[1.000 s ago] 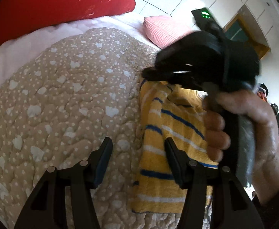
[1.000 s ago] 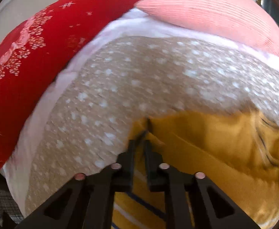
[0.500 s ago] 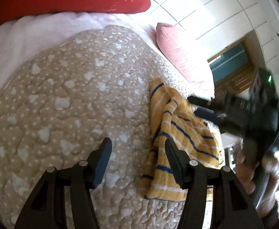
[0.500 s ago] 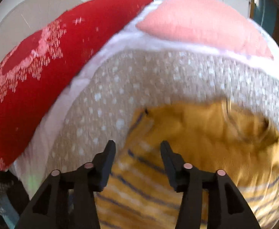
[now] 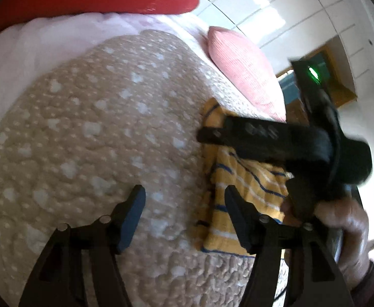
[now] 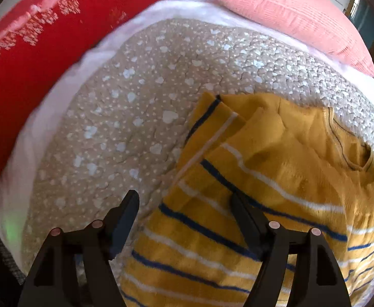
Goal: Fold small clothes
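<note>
Since the earlier frame my right tongs [image 6: 184,216] have let go of the sweater's sleeve and their jaws have just been opening; nothing is pinched between them now. I see the beige quilted bedspread with white hearts [image 6: 141,107] covering the bed, a red pillow [image 6: 31,51] and a pink ribbed pillow [image 6: 289,10] behind it. On the spread lies the mustard-yellow knit sweater with blue and white stripes [image 6: 276,168], one sleeve folded across. My left tongs [image 5: 184,208] have also just been opening, empty, beside its edge.
</note>
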Action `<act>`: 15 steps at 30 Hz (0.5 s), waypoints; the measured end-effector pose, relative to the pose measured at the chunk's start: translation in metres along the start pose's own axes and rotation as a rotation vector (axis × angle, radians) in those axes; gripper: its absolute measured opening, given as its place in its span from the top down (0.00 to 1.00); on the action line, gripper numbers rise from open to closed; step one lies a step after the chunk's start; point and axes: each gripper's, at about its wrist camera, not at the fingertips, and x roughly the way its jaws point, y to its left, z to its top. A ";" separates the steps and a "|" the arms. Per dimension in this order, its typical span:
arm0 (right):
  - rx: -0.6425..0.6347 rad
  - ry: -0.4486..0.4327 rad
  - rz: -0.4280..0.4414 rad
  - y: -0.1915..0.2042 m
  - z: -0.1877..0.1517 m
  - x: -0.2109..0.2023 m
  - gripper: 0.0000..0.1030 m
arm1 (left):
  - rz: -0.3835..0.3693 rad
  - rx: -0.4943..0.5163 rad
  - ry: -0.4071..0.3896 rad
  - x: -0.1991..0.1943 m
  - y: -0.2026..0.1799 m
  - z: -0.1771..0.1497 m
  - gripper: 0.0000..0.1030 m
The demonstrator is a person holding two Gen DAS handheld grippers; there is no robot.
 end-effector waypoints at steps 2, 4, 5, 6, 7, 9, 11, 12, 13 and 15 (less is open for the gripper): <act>-0.005 0.024 -0.020 0.000 0.006 0.004 0.23 | -0.051 0.000 0.035 0.008 -0.006 -0.005 0.39; -0.036 0.063 -0.046 0.001 0.009 0.010 0.23 | -0.067 0.006 0.058 0.015 -0.012 -0.010 0.39; -0.056 0.082 -0.067 0.002 0.010 0.012 0.23 | -0.069 0.016 0.071 0.019 -0.016 -0.013 0.39; -0.084 0.103 -0.088 0.005 0.010 0.017 0.23 | -0.070 0.024 0.076 0.021 -0.020 -0.015 0.39; -0.114 0.116 -0.108 0.008 0.010 0.020 0.23 | -0.081 0.029 0.082 0.023 -0.022 -0.016 0.55; -0.158 0.126 -0.142 0.015 0.009 0.023 0.23 | -0.129 0.026 0.131 0.030 -0.025 -0.021 0.81; -0.204 0.123 -0.192 0.023 0.006 0.026 0.30 | -0.122 0.024 0.129 0.031 -0.026 -0.023 0.84; -0.219 0.111 -0.213 0.026 0.004 0.026 0.35 | -0.120 0.026 0.122 0.030 -0.027 -0.023 0.84; -0.236 0.092 -0.239 0.030 0.002 0.024 0.48 | -0.122 0.028 0.116 0.028 -0.028 -0.023 0.84; -0.262 0.056 -0.269 0.033 -0.003 0.019 0.64 | -0.125 0.034 0.094 0.023 -0.033 -0.025 0.84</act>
